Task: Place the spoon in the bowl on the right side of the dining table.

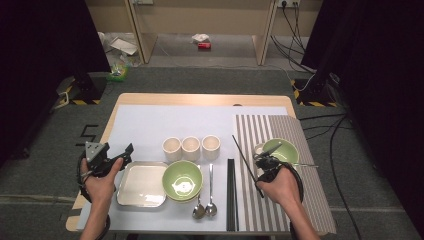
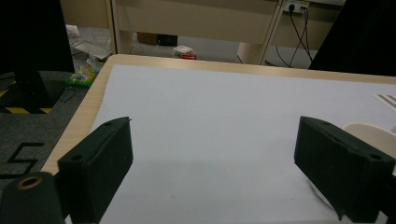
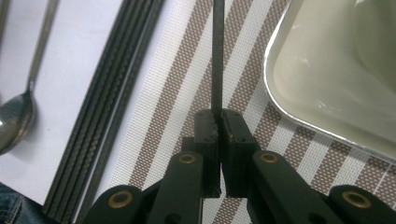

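My right gripper (image 1: 261, 167) hovers over the striped placemat (image 1: 280, 205), shut on one black chopstick (image 1: 241, 152) that slants up and to the left. In the right gripper view the two pads (image 3: 207, 126) press on that chopstick (image 3: 217, 56), which runs straight away from my right gripper (image 3: 217, 114). Several more black chopsticks (image 1: 230, 195) lie side by side on the white mat, left of the placemat. At the table's left side, my left gripper (image 1: 120, 156) stands open beside a square tray (image 1: 142, 183). Nothing is between the jaws of my left gripper (image 2: 215, 135).
Three pale cups (image 1: 191, 146) stand in a row behind a green bowl (image 1: 183, 180). Two spoons (image 1: 205, 207) lie between that bowl and the chopsticks. A second green bowl (image 1: 284, 150) sits on a pale dish (image 3: 327, 79) on the placemat, close to the right gripper.
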A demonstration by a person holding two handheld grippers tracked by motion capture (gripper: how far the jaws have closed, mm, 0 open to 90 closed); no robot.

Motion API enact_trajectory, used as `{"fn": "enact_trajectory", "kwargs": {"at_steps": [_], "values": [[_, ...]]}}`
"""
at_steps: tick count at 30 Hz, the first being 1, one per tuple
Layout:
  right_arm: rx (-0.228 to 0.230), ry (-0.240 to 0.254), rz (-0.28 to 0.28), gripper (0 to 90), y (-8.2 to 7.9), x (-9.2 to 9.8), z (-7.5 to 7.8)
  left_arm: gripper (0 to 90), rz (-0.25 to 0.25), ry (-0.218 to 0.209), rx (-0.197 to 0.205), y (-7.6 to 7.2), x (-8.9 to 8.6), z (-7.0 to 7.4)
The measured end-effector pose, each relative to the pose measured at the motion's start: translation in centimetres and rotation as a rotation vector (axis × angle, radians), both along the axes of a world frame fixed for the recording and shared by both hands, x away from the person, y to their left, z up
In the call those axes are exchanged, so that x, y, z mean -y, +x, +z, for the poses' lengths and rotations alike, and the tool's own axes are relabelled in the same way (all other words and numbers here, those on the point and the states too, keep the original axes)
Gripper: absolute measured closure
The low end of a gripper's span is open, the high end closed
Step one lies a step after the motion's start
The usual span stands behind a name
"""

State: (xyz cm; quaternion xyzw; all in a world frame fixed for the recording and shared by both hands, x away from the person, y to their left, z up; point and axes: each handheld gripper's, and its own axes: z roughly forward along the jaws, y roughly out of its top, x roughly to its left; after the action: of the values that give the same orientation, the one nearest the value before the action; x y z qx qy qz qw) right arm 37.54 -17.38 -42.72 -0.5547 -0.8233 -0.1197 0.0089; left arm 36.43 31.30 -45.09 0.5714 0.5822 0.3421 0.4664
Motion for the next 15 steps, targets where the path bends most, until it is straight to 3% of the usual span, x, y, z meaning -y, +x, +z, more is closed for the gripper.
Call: {"fn": "enact_trajectory", "kwargs": {"at_steps": [8, 15], "values": [[0.02, 0.02, 0.002, 86.2, 0.1, 0.6, 0.8, 10.5, 0.004, 0.001, 0.001, -0.1, -0.2, 0.1], [0.044, 0.027, 0.039, 86.2, 0.3, 1.1, 1.4, 10.6, 0.003, 0.002, 0.002, -0.1, -0.1, 0.1]]}}
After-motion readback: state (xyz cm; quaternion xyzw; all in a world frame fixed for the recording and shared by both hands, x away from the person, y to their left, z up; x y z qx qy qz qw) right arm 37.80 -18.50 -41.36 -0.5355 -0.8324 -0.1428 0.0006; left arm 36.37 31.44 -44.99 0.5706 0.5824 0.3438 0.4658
